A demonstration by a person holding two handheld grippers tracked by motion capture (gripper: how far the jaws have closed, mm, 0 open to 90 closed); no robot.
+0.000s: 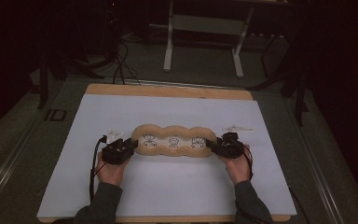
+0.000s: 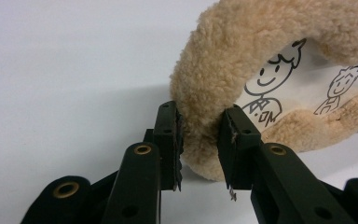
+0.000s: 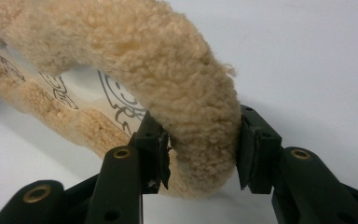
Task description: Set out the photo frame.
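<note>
Midway across a white sheet (image 1: 168,186) that covers a wooden table (image 1: 168,90), a long tan fleece cushion (image 1: 175,141) lies stretched between two hand-held grippers. Its plush rim swells in three lobes around a pale inner panel printed with small cartoon figures (image 2: 265,86), three of them visible from the high view. It sits roughly at the middle of the sheet, well clear of the far edge and the near edge, its length running from the left side toward the right side.

At the cushion's left end, the left gripper (image 1: 121,148) pinches the fleece rim: in the left gripper view its two black jaws press into the pile on either side of the curved end (image 2: 200,140), the fabric bulging between them. At the right end, the right gripper (image 1: 223,145) does the same, its jaws clamped on the thick plush rim (image 3: 200,149), which fills the gap between them. A person's left hand (image 1: 111,170) and right hand (image 1: 237,167) hold the tools, grey sleeves coming in from the near edge. Black cables (image 1: 93,163) trail from the grippers across the sheet. Beyond the table stands a white metal frame (image 1: 205,28) on a dark floor.
</note>
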